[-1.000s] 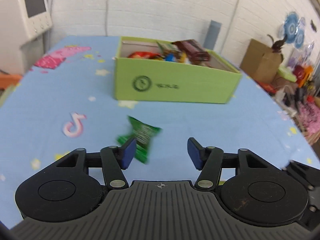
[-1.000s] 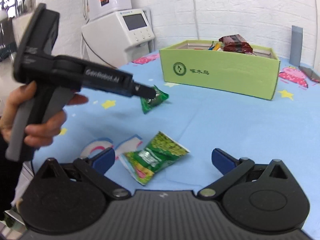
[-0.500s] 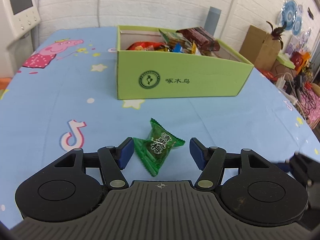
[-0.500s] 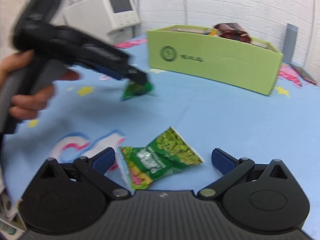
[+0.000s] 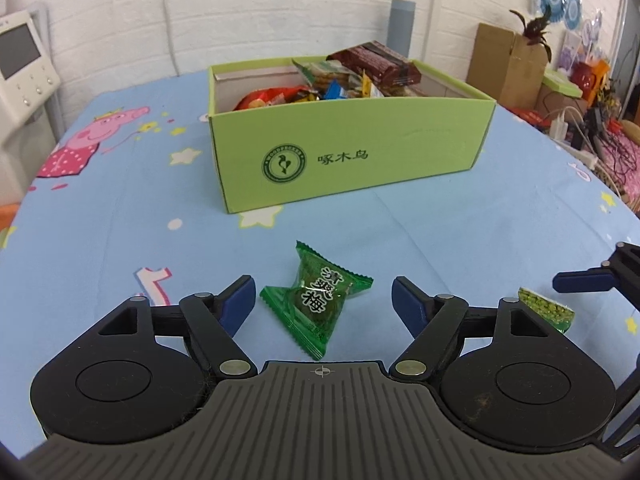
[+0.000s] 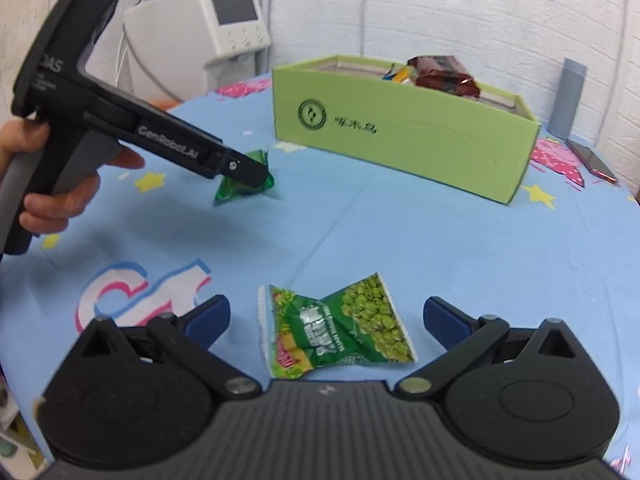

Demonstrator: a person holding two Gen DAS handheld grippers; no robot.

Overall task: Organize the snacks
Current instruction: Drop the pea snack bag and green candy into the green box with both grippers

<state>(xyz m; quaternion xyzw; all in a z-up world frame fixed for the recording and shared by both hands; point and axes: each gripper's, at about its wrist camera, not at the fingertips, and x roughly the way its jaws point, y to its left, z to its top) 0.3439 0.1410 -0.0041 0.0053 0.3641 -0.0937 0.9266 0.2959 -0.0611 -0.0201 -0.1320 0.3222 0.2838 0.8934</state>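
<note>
Now, left gripper (image 5: 323, 300): jaws spread, straddling the green candy (image 5: 318, 300) on the tablecloth (image 5: 100, 220), ready to pinch.
Right gripper (image 6: 326, 318): jaws spread around the pea packet (image 6: 336, 334).
Box (image 5: 360, 160): nearby, already holding snacks.

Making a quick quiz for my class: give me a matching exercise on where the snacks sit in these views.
Things:
1. plum candy
2. green pea packet
3. brown packet

Places:
A. on top of the pile in the green box
B. between the left gripper jaws
C. between the right gripper jaws

Pairs: 1-B, 2-C, 3-A
</note>
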